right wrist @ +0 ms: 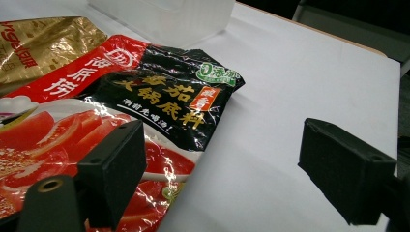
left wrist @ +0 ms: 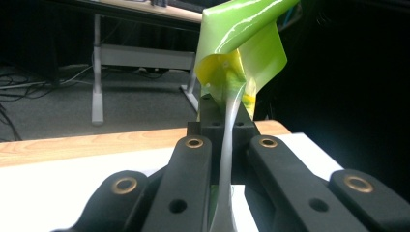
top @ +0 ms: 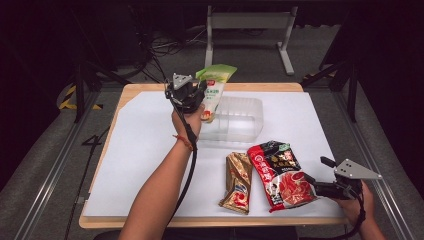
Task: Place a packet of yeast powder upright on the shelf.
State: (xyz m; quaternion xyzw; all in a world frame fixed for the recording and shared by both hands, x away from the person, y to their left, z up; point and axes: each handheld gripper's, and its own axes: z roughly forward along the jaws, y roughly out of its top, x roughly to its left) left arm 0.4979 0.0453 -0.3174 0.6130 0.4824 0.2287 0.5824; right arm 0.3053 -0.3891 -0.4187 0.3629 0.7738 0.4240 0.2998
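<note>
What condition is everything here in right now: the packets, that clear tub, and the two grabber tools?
Green pouch: lifted, clamped, hanging over the tub's left end.
Clear tub: upright, looks empty.
Gold packet: lying flat on the table.
Red packet: lying flat, untouched.
Left gripper: jaws shut on the pouch.
Right gripper: jaws open beside the red packet.

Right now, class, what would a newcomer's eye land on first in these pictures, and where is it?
The green packet stands out first, lifted above the table's far side, pinched in the left gripper beside the clear plastic tub. Next comes the red-and-black sauce pouch lying flat near the front edge, next to a gold packet, with the open right gripper at its side.
</note>
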